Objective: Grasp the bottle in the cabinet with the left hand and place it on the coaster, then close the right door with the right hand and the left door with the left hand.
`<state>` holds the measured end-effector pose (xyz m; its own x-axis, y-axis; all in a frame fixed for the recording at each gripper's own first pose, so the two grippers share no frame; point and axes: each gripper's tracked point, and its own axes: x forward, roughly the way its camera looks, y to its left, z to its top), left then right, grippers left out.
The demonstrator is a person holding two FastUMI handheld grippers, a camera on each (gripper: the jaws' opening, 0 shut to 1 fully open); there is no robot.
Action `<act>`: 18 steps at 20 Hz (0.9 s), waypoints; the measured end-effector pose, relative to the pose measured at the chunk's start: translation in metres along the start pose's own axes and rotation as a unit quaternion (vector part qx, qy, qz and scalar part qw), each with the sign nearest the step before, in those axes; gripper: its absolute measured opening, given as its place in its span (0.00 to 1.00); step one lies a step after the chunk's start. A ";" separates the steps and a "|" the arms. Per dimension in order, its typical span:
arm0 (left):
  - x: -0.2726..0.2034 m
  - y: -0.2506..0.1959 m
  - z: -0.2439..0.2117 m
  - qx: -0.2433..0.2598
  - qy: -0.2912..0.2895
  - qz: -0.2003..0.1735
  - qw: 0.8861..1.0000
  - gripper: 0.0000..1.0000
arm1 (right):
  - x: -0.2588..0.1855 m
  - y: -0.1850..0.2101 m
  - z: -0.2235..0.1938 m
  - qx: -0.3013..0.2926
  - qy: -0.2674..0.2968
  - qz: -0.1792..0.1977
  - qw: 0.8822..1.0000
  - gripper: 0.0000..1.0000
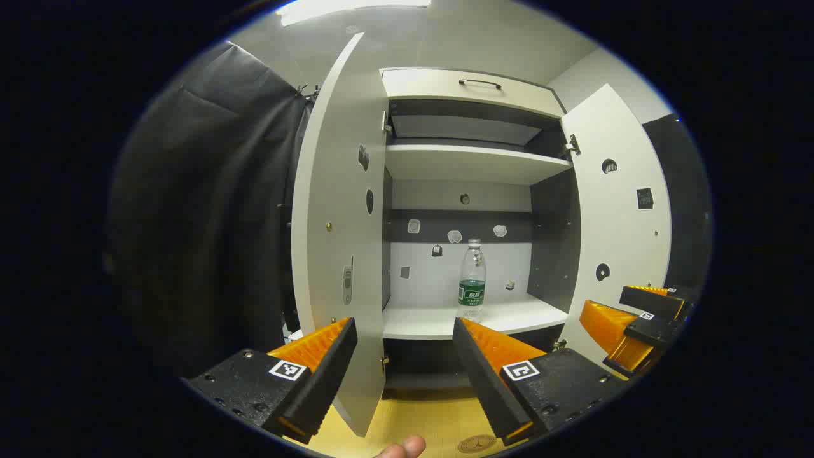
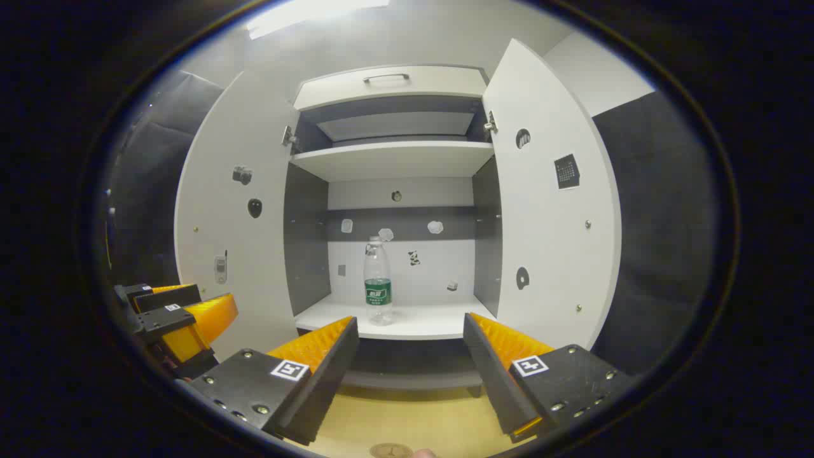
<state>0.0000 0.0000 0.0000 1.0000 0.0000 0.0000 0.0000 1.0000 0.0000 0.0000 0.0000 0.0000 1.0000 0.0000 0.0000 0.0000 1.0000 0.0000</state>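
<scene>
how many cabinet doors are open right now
2. The left door is swung out on the cabinet's left side, and the right door is swung out on its right. The bottle stands upright on the lower shelf between them.

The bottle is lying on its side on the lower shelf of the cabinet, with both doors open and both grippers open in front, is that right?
Not quite. The bottle stands upright on the lower shelf, as the right gripper view shows. The rest holds: the left door and right door are open, and the left gripper and right gripper are both open.
</scene>
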 end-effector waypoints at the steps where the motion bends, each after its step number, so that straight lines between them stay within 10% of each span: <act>1: 0.001 0.000 0.000 0.000 0.001 0.001 1.000 0.96 | 0.000 0.001 -0.001 0.001 0.001 0.001 1.000 0.97; 18: 0.017 -0.003 -0.015 0.008 0.012 0.000 1.000 0.96 | 0.017 -0.011 -0.005 0.005 0.000 -0.011 1.000 1.00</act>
<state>0.0168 -0.0030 -0.0153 0.9997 0.0011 -0.0231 -0.0007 0.9999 0.0164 0.0166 -0.0114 -0.0053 0.9997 -0.0228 -0.0005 0.0228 0.9997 0.0092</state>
